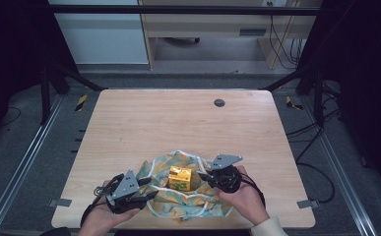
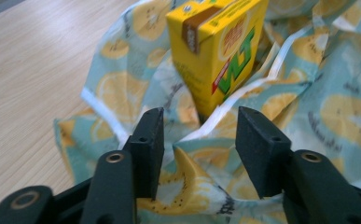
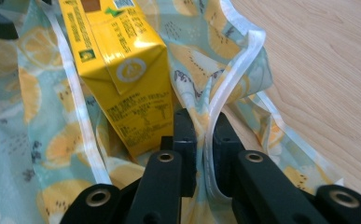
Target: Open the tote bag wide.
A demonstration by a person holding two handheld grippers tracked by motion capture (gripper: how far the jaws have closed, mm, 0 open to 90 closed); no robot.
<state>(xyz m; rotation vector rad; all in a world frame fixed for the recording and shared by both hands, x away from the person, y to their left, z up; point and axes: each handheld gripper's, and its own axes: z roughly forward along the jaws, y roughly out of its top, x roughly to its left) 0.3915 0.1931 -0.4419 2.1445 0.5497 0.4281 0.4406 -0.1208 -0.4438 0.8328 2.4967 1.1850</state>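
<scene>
Two grippers work at the near edge of a wooden table (image 1: 143, 118), one on each side of a crumpled lemon-print cloth (image 1: 163, 164); at the left, the left gripper (image 1: 148, 194) lies low in the person's left hand (image 1: 102, 219), its tips at the cloth's left border; in the left gripper view its jaws stand apart, a raised fold of the cloth (image 2: 201, 154) sits between them, and neither pad presses on it; just beyond that fold a yellow drink carton (image 2: 220, 46) stands upright on the fabric, tilted a little; in the high view the carton (image 1: 180, 178) sits at the middle of the cloth, between the two grippers; at the right, the right gripper (image 1: 203, 176), held in the right hand (image 1: 244, 196), reaches in just beside the carton; in the right gripper view its jaws are pinched together on the white-trimmed hem (image 3: 215, 107) of the cloth, the trim running up from between the pads; the carton (image 3: 122, 70) stands just left of that grip, close to the left jaw; bare wood shows past the cloth's right edge.
</scene>
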